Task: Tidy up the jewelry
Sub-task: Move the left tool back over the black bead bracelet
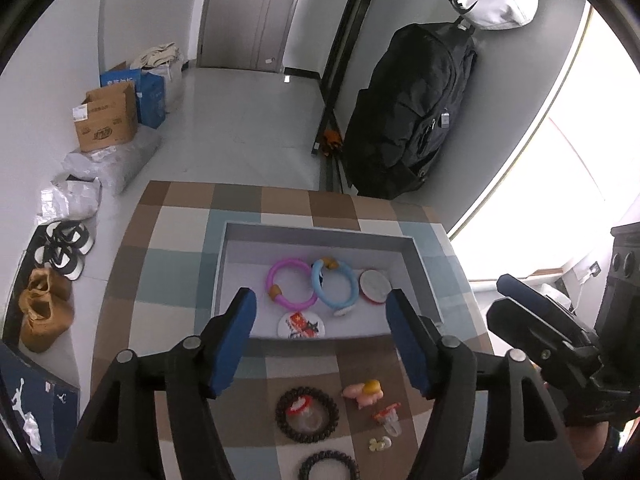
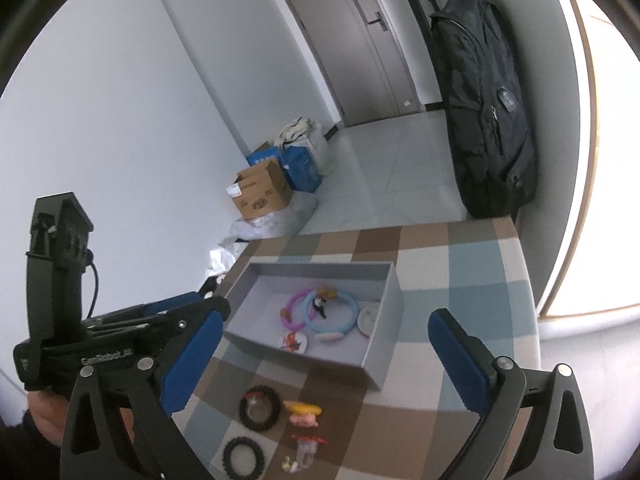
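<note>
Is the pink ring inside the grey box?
Yes, the pink ring lies on the floor of the grey box, beside the blue ring.

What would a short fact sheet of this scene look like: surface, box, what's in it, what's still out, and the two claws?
Surface: checked tablecloth
Box: open grey tray
Inside: pink ring, blue ring, two round badges
Outside, nearer the camera: two dark bead bracelets, pink charm, small trinkets
Left gripper: open, empty
Right gripper: open, empty
</note>
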Demonstrator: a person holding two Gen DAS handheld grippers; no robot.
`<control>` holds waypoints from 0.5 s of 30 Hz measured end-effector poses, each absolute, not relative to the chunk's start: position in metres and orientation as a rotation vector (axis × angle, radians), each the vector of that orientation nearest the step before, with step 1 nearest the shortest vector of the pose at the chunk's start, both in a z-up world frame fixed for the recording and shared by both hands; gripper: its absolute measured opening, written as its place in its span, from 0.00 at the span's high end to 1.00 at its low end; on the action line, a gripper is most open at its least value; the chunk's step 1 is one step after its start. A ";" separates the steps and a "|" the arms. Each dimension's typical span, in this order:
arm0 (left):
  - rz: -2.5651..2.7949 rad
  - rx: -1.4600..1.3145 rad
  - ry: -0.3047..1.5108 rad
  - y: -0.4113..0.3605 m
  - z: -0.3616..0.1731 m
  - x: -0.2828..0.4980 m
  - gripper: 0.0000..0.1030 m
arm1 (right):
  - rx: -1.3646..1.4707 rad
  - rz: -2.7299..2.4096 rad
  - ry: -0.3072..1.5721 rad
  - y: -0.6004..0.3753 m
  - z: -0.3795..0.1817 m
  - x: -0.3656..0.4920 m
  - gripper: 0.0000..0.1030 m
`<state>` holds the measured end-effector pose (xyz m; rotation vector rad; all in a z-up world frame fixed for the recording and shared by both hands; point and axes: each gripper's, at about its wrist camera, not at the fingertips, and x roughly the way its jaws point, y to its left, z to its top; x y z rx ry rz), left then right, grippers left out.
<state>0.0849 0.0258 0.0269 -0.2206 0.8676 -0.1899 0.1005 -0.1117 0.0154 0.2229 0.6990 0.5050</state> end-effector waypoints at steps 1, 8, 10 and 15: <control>-0.180 -0.218 0.864 0.026 0.027 0.081 0.30 | 0.222 0.505 0.700 -0.112 0.016 0.098 0.00; -0.130 -0.192 0.853 0.025 0.022 0.058 0.26 | 0.220 0.500 0.719 -0.113 0.012 0.082 0.00; -0.107 -0.165 0.844 0.024 0.021 0.052 0.26 | 0.220 0.499 0.736 -0.113 0.008 0.077 0.00; -0.090 -0.160 0.853 0.025 0.014 0.039 0.25 | 0.185 0.507 0.769 -0.107 0.001 0.065 0.00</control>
